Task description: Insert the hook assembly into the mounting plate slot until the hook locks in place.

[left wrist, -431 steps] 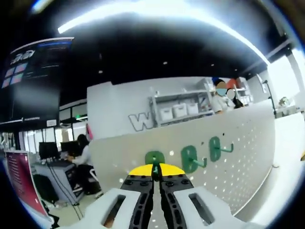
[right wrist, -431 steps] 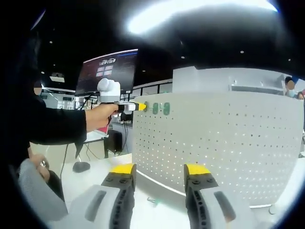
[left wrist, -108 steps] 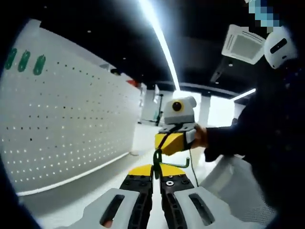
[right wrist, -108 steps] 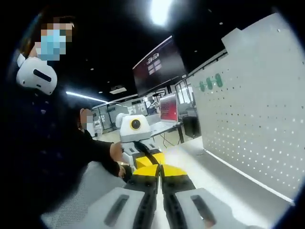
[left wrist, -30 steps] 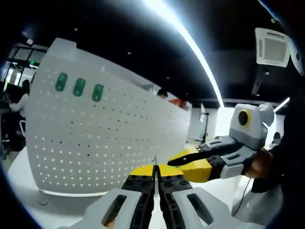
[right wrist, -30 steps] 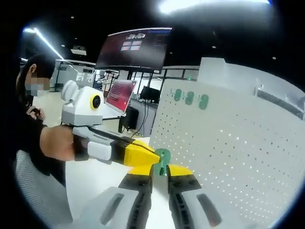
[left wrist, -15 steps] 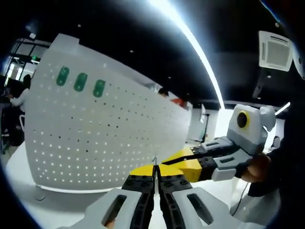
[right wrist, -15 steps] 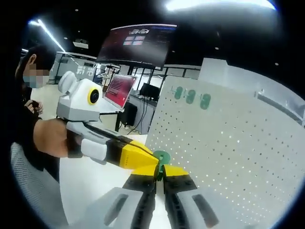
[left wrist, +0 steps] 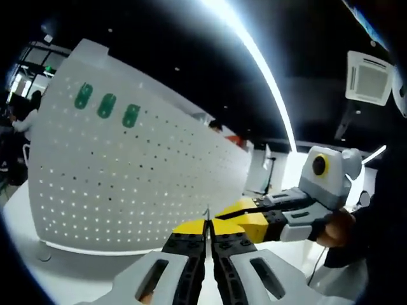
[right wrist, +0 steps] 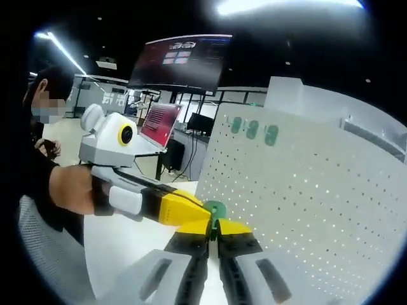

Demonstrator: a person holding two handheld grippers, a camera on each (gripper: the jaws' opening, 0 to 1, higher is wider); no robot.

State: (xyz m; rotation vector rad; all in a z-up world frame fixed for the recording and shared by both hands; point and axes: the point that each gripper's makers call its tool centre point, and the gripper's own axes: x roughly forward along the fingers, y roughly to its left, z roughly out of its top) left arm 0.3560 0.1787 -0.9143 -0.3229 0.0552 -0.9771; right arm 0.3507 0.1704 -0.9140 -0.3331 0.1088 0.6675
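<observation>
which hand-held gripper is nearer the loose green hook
Right. The right hand-held gripper has its jaws shut on the green hook. The left hand-held gripper comes in from the side, its yellow tips right beside the hook, jaws shut.

Both views face pegboard, probably obliquely.

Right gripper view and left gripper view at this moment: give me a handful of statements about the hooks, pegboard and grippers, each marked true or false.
1. Three green hooks already hang in a row near the top of the pegboard. True.
2. The right gripper is wide open. False: its jaws are shut on a green hook.
3. The left gripper meets the right one at that hook. True.
4. The held hook is already seated in the pegboard. False: it is held in front of the board, apart from it.
5. The pegboard lies flat on the table. False: it stands upright.
</observation>
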